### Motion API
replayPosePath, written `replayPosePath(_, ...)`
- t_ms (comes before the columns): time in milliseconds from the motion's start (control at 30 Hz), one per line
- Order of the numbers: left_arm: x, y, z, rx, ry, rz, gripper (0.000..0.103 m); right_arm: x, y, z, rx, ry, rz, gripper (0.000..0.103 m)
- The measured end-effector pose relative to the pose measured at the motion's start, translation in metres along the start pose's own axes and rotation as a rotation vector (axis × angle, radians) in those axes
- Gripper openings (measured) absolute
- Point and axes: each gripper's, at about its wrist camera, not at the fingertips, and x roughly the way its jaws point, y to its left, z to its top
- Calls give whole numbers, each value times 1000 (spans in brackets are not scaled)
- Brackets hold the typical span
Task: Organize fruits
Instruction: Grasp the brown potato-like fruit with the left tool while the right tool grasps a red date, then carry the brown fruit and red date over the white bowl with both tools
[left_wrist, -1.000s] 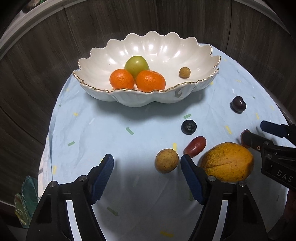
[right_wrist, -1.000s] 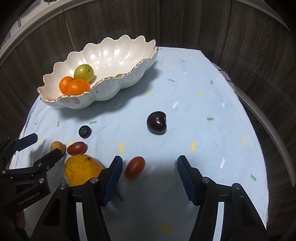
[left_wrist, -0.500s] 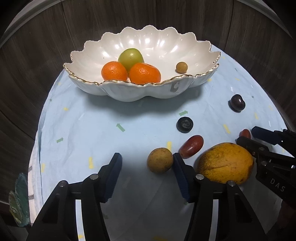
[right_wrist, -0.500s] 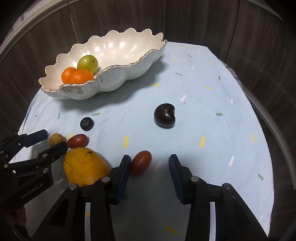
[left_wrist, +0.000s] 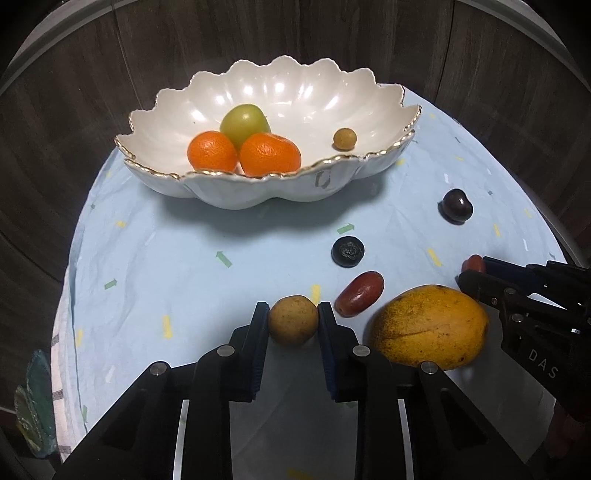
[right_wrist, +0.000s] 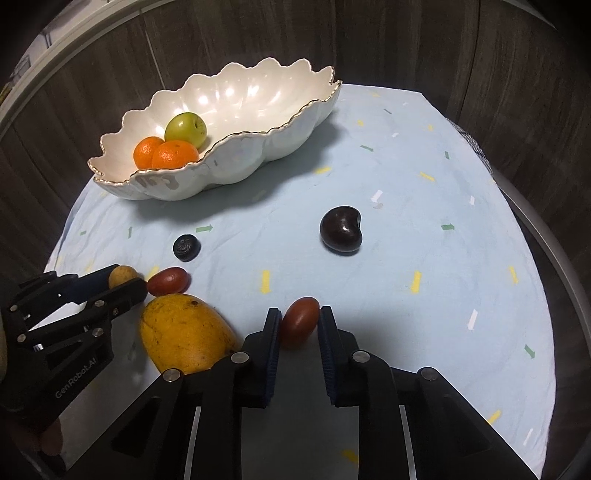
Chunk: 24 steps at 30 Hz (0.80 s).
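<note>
Both grippers, wide apart a second ago, have closed: left gripper (left_wrist: 293, 319) pinches the tan round fruit (left_wrist: 293, 319), right gripper (right_wrist: 298, 325) the small red fruit (right_wrist: 299, 322). Scalloped bowl (left_wrist: 229, 192) lies beyond; mango (left_wrist: 430, 326), dark plum (right_wrist: 340, 229), red date (left_wrist: 359, 293) and blueberry (left_wrist: 347, 251) lie before it, unsorted. Lifts likely follow

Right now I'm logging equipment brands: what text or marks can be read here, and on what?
"GenRobot.AI": on the black left gripper, in the right wrist view.
"DAS", cut off by the frame edge: on the black right gripper, in the left wrist view.
Grey marks on the white scalloped bowl: not readable.
</note>
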Motion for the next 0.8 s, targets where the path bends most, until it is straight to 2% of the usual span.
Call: replayPosePath(800,-43,1,14,-7,-75,16,26,-42,5,17,6,-94,16,21)
